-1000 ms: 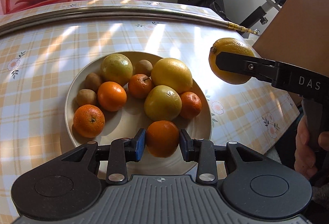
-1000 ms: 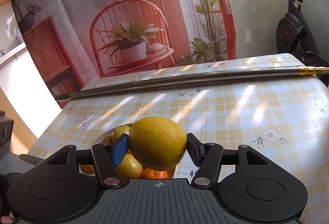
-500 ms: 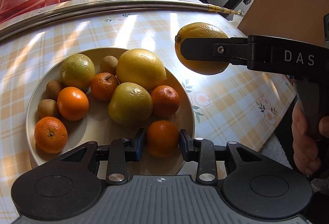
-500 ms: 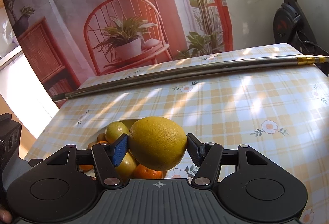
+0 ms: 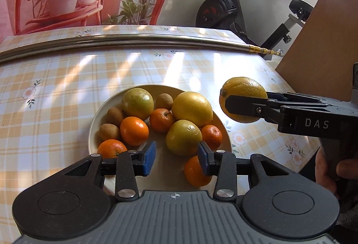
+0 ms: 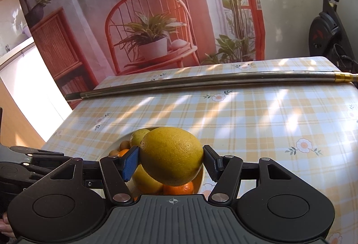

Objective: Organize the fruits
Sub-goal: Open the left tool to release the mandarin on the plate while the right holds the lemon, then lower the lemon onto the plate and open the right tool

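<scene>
Showing the left gripper [image 5: 176,155] now spread wide, the orange [image 5: 194,173] having been released onto the plate [image 5: 95,127]; a yellow citrus [image 6: 172,155] is held clamped above the plate by the right gripper [image 6: 171,161].

Left tool [image 5: 176,157]: jaws spread wide, blue pads facing each other, nothing between them; the right pad [image 5: 202,160] sits just in front of an orange [image 5: 195,173] at the near rim of the plate. Tool tilted down toward the worktop's near edge.

Right tool [image 6: 171,162]: jaws clamped on a large yellow citrus fruit [image 6: 172,154], held level, clear of the worktop, toward its right edge. A hand [image 5: 329,171] grips its handle from below, fingers wrapped round.
</scene>
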`<state>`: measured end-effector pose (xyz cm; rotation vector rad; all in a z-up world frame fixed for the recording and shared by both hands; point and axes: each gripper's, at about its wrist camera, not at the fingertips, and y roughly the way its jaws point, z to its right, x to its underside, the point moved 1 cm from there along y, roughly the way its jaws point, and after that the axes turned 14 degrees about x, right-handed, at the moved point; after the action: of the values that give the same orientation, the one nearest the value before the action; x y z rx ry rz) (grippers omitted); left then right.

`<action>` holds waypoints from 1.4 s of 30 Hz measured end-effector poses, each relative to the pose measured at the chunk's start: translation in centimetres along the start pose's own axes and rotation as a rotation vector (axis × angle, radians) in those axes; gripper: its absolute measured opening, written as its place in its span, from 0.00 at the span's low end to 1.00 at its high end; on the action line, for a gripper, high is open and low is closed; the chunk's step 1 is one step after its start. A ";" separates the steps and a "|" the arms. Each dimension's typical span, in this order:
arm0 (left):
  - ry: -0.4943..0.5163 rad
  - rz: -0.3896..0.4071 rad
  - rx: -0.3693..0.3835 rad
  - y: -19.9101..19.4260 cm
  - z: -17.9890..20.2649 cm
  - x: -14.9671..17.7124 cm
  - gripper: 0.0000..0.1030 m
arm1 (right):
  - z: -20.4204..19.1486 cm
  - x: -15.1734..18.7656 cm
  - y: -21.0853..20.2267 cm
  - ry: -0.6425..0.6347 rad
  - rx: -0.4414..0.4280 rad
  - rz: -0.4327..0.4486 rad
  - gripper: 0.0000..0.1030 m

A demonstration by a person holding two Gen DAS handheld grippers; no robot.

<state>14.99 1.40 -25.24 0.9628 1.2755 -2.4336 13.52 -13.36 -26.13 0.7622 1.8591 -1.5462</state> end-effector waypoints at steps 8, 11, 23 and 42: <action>-0.044 0.159 -0.173 -6.4 -2.4 -0.8 0.43 | -6.1 -0.5 1.8 -0.236 -0.049 -0.056 0.55; -0.061 0.213 -0.246 -8.1 -3.1 -0.9 0.46 | -8.3 -0.2 2.6 -0.283 -0.091 -0.096 0.55; -0.102 0.266 -0.231 -10.2 -4.7 0.0 0.48 | -12.1 1.2 3.8 -0.362 -0.096 -0.192 0.55; -0.109 0.223 -0.243 -9.1 -4.5 0.2 0.50 | -11.4 2.5 5.8 -0.335 -0.068 -0.283 0.56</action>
<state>12.48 10.48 -21.32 0.8438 1.3117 -2.0781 15.25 -1.12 -30.07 0.1956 1.8082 -1.6527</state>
